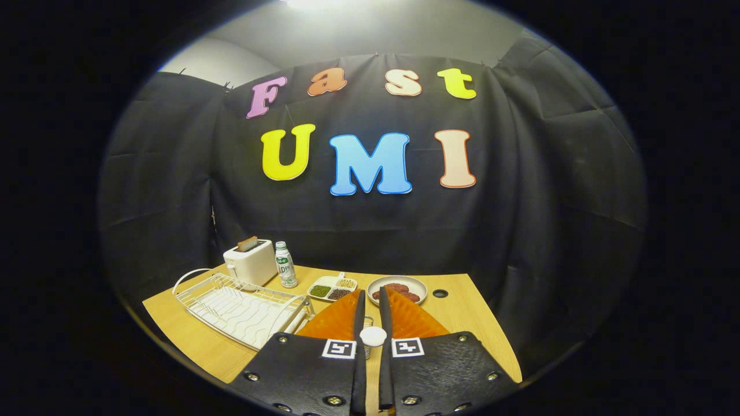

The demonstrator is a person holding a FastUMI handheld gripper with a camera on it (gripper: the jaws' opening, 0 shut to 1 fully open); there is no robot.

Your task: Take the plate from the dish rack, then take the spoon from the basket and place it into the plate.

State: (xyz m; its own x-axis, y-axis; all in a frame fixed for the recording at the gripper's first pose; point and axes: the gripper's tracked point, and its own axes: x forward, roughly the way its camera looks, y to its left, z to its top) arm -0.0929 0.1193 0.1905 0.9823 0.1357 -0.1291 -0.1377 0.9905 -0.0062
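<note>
My gripper [372, 292] hangs above the wooden table [462, 323], its two fingers nearly together with a thin gap. A small white rounded piece, which looks like part of the spoon [373, 336], sits pinched in that gap near the finger bases. Just under it a bit of wire mesh [368, 350] shows, probably the basket. The white wire dish rack [243, 309] lies left of the fingers, and I see no plate in its slots. Just beyond the fingertips stands a round plate [397, 289] with reddish-brown food on it.
A white toaster [250, 261] with a slice in it stands at the back left, a small bottle [285, 264] beside it. A divided dish [332, 287] of grains sits between the bottle and the round plate. A dark hole [440, 293] marks the table's right side.
</note>
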